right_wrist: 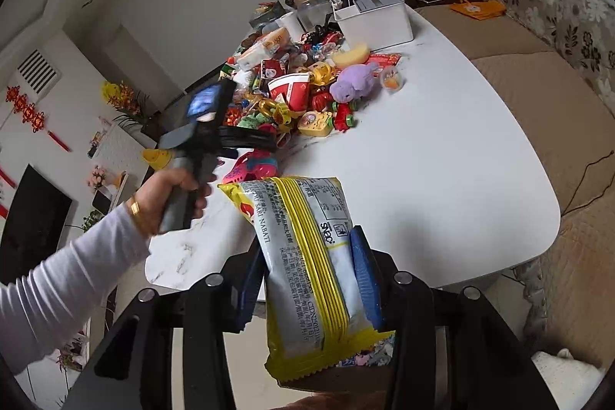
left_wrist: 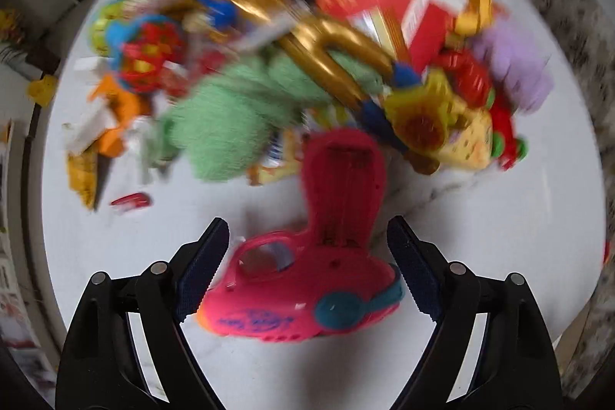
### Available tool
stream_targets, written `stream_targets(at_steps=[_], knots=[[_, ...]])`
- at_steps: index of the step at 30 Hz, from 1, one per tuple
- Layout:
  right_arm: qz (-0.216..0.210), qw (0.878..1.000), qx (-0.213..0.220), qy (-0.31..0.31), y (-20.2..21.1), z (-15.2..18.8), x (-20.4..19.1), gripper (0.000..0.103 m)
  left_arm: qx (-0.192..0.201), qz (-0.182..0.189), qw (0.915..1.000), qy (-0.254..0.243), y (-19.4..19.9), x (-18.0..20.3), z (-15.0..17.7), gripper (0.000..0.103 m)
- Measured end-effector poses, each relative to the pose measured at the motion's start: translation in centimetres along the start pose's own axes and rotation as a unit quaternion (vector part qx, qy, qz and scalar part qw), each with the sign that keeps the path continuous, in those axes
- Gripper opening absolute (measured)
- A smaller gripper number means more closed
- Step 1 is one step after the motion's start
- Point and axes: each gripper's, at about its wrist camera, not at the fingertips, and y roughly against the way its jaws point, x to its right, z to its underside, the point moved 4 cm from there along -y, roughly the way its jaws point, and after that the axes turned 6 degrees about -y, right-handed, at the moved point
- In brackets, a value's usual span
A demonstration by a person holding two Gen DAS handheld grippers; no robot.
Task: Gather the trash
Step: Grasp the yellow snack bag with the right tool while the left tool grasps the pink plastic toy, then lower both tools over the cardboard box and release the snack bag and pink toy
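My right gripper (right_wrist: pixel 307 268) is shut on a silver and yellow snack wrapper (right_wrist: pixel 307 256) and holds it up off the near edge of the white table (right_wrist: pixel 442 179). My left gripper (left_wrist: pixel 307 256) is open, its fingers on either side of a pink toy gun (left_wrist: pixel 307 279) that lies on the table; the view is blurred. In the right wrist view the left gripper (right_wrist: pixel 250 141) is held in a hand over the pink toy (right_wrist: pixel 253 166). A heap of toys and wrappers (right_wrist: pixel 300 91) lies beyond.
The heap holds a red paper cup (right_wrist: pixel 290 91), a purple plush (right_wrist: pixel 355 79), a green plush (left_wrist: pixel 230 118), gold foil balloons (left_wrist: pixel 330 56) and a yellow toy (right_wrist: pixel 315 123). A white box (right_wrist: pixel 374 22) and jars stand at the far end. A sofa (right_wrist: pixel 557 125) runs along the right.
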Motion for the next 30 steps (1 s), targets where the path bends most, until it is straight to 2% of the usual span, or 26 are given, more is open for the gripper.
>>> stream_targets(at_steps=[2,4,5,6,10,13,18,22,25,30], knots=[[-0.002,1.000,0.001,0.004,0.1,0.1,-0.2,0.043,-0.010,-0.011,0.9999,-0.004,-0.9,0.3,0.0,0.068],[-0.004,1.000,-0.001,0.004,0.1,0.3,-0.2,0.043,-0.001,-0.002,1.0000,-0.003,-0.6,0.4,0.0,0.062],[-0.006,1.000,-0.003,0.003,0.0,0.4,-0.3,0.043,0.006,0.001,1.0000,-0.004,-0.3,0.5,0.1,0.037],[-0.008,1.000,-0.005,0.004,0.0,0.6,-0.3,0.043,0.006,0.008,0.9999,0.007,0.2,0.3,0.5,0.035],[-0.014,1.000,-0.011,0.006,-0.3,0.9,-0.6,0.043,0.026,0.052,0.9981,0.017,2.4,-0.8,2.2,0.034],[-0.024,1.000,-0.012,0.014,-0.5,1.0,-1.7,0.042,0.062,0.092,0.9931,0.039,5.5,-2.8,4.6,0.034],[-0.037,0.998,-0.010,0.042,-0.9,1.0,-4.6,0.042,0.135,0.105,0.9836,0.056,11.9,-5.4,9.4,0.034],[-0.047,0.997,-0.014,0.063,-1.3,1.1,-7.1,0.041,0.194,0.092,0.9740,0.072,16.7,-7.8,13.7,0.034],[-0.050,0.995,-0.021,0.081,-1.7,1.6,-8.9,0.041,0.207,0.106,0.9692,0.081,18.9,-8.9,16.8,0.034],[-0.048,0.991,-0.056,0.113,-3.0,4.0,-11.1,0.041,0.204,0.108,0.9690,0.088,19.5,-9.1,23.8,0.034]])
